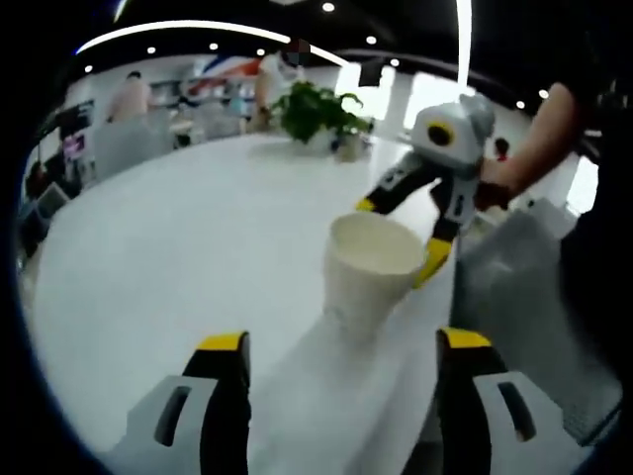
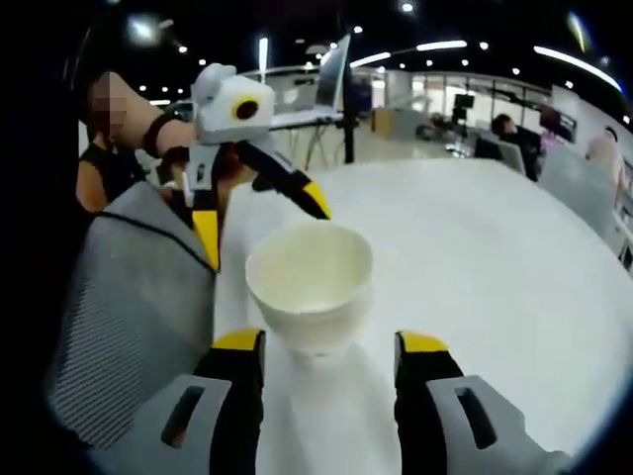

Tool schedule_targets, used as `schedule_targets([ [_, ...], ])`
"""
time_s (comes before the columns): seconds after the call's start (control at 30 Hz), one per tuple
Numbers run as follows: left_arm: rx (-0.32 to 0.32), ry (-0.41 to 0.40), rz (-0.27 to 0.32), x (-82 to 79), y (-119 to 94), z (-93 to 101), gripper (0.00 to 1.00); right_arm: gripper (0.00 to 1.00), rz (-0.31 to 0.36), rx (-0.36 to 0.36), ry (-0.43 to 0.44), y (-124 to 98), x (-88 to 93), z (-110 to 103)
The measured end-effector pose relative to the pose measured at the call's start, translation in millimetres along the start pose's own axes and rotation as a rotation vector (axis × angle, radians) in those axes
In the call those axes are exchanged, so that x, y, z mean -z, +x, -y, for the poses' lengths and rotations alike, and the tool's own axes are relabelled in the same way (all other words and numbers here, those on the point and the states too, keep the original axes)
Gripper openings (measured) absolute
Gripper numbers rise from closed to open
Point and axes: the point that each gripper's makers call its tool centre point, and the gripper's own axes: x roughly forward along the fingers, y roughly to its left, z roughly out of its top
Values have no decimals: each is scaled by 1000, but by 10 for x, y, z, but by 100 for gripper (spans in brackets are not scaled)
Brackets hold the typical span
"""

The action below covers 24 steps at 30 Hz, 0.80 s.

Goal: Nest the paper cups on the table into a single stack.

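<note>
Approaching the paper cup (image 1: pixel 371 272) on the worktop (image 1: pixel 198 257) | left gripper (image 1: pixel 341 346) spread, right gripper (image 2: pixel 326 346) spread, both short of cup | one should straddle the wall squarely, close gently to avoid crushing.

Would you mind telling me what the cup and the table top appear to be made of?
The cup looks like matte off-white paper: thin rim, dull surface with no shine. The table looks like a smooth white laminate or similar hard top with a soft sheen, since ceiling light reflects faintly off it; the exact material is uncertain.
</note>
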Motion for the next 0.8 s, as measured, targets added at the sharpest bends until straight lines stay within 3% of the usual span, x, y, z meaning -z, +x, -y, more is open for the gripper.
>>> schedule_targets([
  [0.3, 13, 49, 8, -119, 129, 24, 71, 45, -2, -36, -29, 49, -22, -24],
  [0.8, 108, 105, 31, -269, 311, 185, 46, 36, -13, -82, -108, 43, -48, -77],
])
